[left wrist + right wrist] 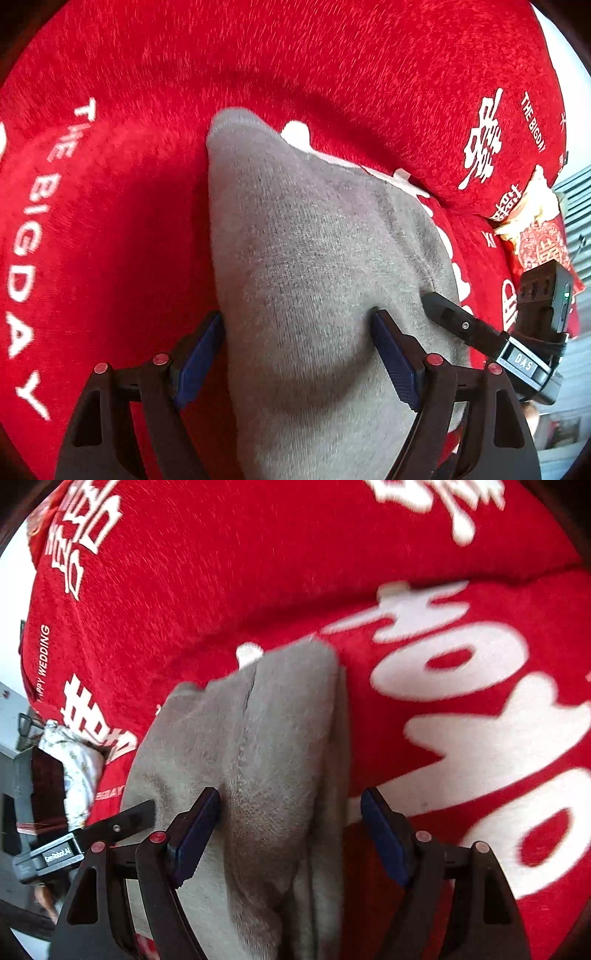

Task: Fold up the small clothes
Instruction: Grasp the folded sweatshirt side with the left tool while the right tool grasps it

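Both grippers are low over the grey knit garment (314,258), which lies on the red blanket (129,229) with white lettering, filling the centre and lower part of each frame. Left gripper (297,354): jaws spread wide, fabric between them, nothing pinched. Right gripper (291,834) (its view is blurred): jaws wide apart too, straddling a folded ridge at the garment's right edge, no clamp.
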### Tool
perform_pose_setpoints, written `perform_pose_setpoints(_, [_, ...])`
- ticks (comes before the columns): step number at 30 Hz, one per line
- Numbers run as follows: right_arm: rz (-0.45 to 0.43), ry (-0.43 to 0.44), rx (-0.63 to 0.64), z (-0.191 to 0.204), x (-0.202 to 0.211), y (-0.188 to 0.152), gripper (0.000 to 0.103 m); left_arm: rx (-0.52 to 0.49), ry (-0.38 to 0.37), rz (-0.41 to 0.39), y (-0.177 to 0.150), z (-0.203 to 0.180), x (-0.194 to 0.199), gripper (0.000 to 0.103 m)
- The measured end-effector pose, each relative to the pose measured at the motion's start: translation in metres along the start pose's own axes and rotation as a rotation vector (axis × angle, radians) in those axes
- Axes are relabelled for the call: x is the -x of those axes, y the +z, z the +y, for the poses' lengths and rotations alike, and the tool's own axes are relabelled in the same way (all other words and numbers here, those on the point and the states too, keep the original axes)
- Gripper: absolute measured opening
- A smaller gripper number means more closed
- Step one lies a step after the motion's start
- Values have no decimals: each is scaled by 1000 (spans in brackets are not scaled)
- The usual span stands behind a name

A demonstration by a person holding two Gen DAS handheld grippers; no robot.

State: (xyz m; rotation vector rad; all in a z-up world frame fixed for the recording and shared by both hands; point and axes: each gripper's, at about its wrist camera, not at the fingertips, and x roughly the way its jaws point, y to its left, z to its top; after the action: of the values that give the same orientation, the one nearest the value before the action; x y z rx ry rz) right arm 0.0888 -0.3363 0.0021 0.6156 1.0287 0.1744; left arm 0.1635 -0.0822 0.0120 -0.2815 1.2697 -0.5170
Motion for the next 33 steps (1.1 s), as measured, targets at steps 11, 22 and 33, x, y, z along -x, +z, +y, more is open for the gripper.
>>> perform_pose_setpoints(11, [-8, -36, 63, 8, -15, 10, 78, -52, 45, -10, 7, -11, -20, 91])
perform_pose_setpoints(22, [-28, -181, 148, 44, -4, 6, 45, -188, 99, -82, -1, -34, -1, 54])
perform_pose_setpoints(33, [-45, -253, 184, 77, 8, -1, 43, -199, 121, -94, -10, -34, 17, 52])
